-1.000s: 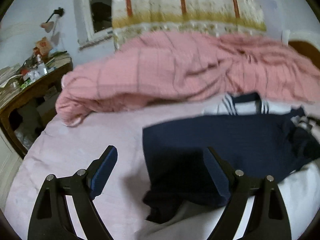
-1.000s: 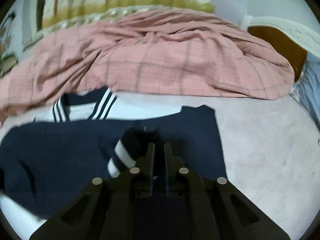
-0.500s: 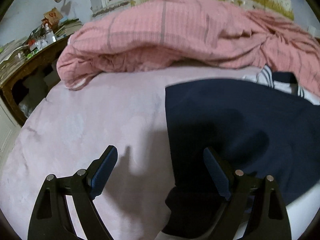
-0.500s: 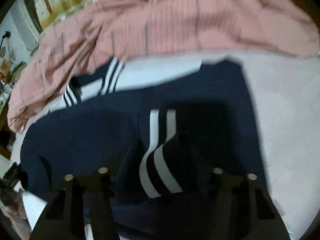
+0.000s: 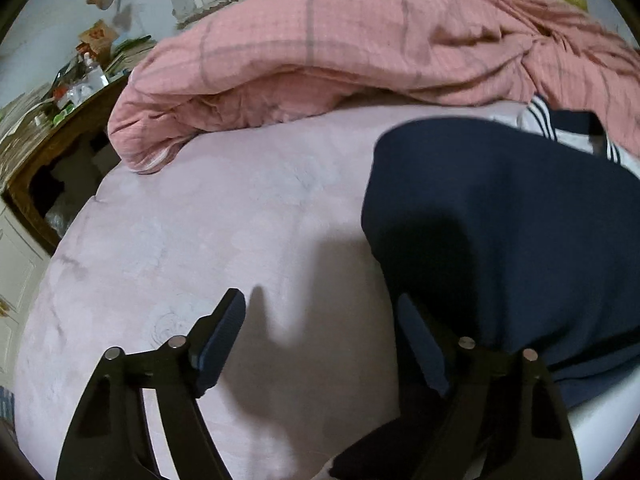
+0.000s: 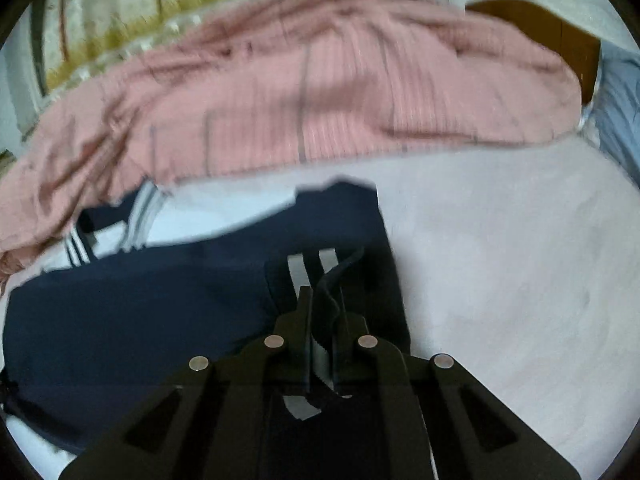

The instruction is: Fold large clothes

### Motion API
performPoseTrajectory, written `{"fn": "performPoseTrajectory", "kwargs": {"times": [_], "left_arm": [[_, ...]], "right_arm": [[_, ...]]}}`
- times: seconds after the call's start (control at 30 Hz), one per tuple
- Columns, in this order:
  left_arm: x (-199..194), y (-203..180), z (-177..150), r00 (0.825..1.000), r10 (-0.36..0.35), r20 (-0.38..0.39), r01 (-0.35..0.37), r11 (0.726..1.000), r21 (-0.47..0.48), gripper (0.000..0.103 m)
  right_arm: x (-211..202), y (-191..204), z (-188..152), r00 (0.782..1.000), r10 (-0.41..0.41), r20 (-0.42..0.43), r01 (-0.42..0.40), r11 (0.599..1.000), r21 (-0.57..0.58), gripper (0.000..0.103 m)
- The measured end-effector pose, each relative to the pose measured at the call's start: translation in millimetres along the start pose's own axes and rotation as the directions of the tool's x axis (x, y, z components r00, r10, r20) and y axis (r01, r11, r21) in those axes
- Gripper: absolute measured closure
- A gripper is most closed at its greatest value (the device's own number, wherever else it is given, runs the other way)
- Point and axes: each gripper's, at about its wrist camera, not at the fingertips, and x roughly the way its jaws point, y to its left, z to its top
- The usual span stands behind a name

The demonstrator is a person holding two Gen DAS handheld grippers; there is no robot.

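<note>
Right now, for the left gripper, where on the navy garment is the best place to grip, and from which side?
Probably the navy garment at its near left edge, coming from the bare sheet side. That edge lies flat beside the left gripper, whose fingers are closing on nothing. The right gripper already pinches the striped part.

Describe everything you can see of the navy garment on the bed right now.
The navy garment is soft dark-blue cloth with white panels and white stripes near its far end, spread mostly flat on the pale pink sheet. Its far end reaches up to, perhaps under, the pink checked quilt. The right gripper is shut on a striped fold of it. The left gripper, jaws closing, straddles the garment's side edge with nothing pinched yet.
</note>
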Motion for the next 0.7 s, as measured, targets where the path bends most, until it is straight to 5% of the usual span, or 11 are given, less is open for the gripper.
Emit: {"fn": "performPoseTrajectory", "kwargs": {"times": [0.07, 0.13, 0.2, 0.23, 0.27, 0.3, 0.33, 0.5, 0.6, 0.7], "left_arm": [[0, 0, 0, 1.000, -0.002, -0.001, 0.002, 1.000, -0.002, 0.027], [0, -2, -1, 0.999, -0.051, -0.007, 0.051, 0.999, 0.001, 0.045], [1, -2, -1, 0.972, -0.228, -0.050, 0.227, 0.974, -0.030, 0.059], [1, -2, -1, 0.965, -0.256, -0.052, 0.254, 0.966, -0.045, 0.064], [0, -4, -2, 0.973, -0.227, -0.041, 0.226, 0.974, -0.036, 0.067], [0, -7, -2, 0.982, -0.188, -0.031, 0.188, 0.982, -0.016, 0.094], [0, -7, -3, 0.990, -0.140, -0.027, 0.140, 0.990, -0.021, 0.103], [-4, 39, 0, 0.994, 0.103, 0.037, -0.093, 0.971, -0.219, 0.103], [13, 60, -3, 0.999, -0.037, -0.019, 0.030, 0.961, -0.273, 0.103], [5, 51, -1, 0.993, -0.113, 0.037, 0.118, 0.965, -0.234, 0.103]], "right_arm": [[0, 1, -2, 1.000, 0.001, 0.000, -0.001, 1.000, 0.000, 0.095], [-4, 2, 0, 1.000, 0.007, 0.004, -0.007, 1.000, -0.011, 0.089], [-7, 2, 1, 1.000, 0.005, 0.003, -0.005, 1.000, -0.015, 0.086], [-11, 2, 1, 1.000, 0.004, 0.019, -0.004, 1.000, -0.002, 0.082], [-14, 0, 3, 1.000, 0.009, 0.026, -0.009, 1.000, 0.010, 0.069], [-17, 1, 4, 0.999, 0.027, 0.029, -0.028, 0.999, 0.026, 0.062], [-19, 2, 4, 0.998, 0.049, 0.027, -0.049, 0.998, 0.029, 0.040], [-31, 22, 6, 0.998, 0.053, 0.032, -0.050, 0.996, -0.070, 0.033], [-28, 35, 3, 1.000, 0.010, -0.005, -0.010, 0.988, -0.153, 0.033], [-14, 32, 1, 0.996, -0.068, -0.050, 0.060, 0.986, -0.154, 0.033]]}}
